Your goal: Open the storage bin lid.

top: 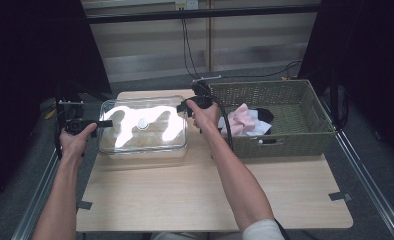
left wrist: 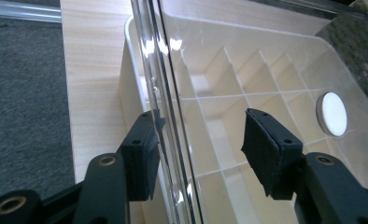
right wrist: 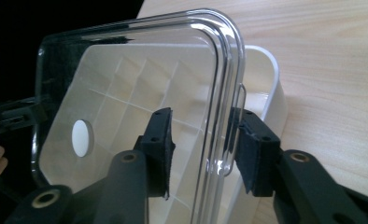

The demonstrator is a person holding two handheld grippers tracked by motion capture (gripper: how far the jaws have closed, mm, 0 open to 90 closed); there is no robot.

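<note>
Clear lid [top: 143,123] sits on its divided box [top: 135,149] — each hand-held gripper (left [left wrist: 198,154], right [right wrist: 201,149]) straddles a lid edge, jaws apart, unclamped — lifting's left.

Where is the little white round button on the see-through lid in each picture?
High view: the white round button sits in the middle of the clear lid, between the two hands.
Left gripper view: at the right, beyond the right-hand jaw.
Right gripper view: at the lower left, left of the jaws.
Shared landmark: the cream divided box under the lid.
</note>
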